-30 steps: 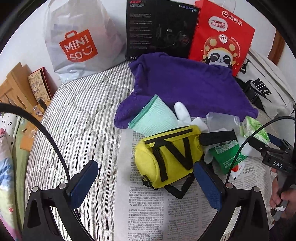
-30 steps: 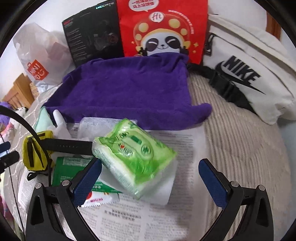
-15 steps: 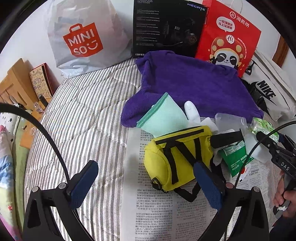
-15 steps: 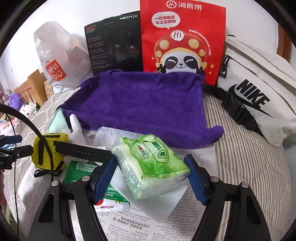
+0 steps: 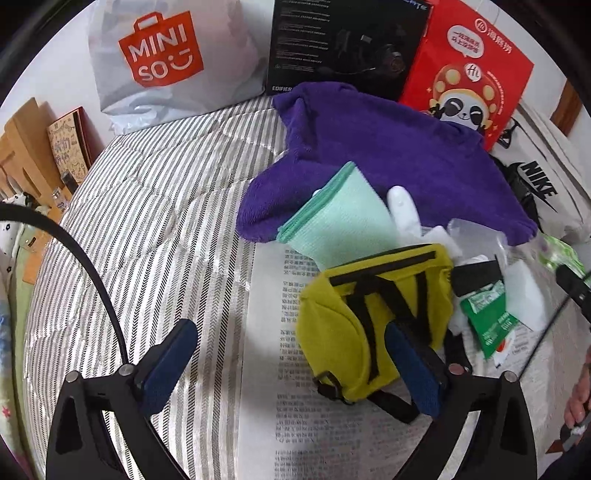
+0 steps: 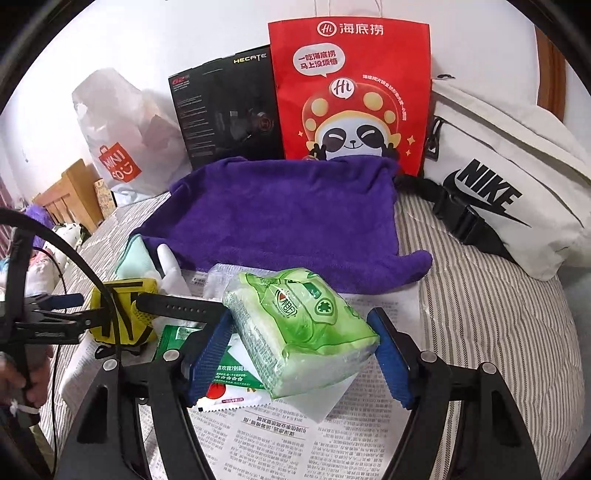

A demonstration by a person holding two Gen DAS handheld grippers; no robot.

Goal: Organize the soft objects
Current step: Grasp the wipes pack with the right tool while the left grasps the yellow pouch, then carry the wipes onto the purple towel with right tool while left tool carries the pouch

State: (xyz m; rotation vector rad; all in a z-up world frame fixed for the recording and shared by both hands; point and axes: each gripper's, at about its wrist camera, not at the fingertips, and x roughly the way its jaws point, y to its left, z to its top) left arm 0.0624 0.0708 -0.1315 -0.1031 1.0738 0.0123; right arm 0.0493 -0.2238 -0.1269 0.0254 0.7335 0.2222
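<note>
A striped quilted bed [image 5: 155,229] meets a plain white wall [image 6: 184,33], with wooden furniture [image 5: 26,147] beside it.

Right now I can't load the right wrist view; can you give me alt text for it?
The right gripper is closed on a green pack of tissues, held just above the newspaper. Behind it a purple towel lies spread on the striped bed, with a red panda bag and a white Nike bag at the wall.
</note>
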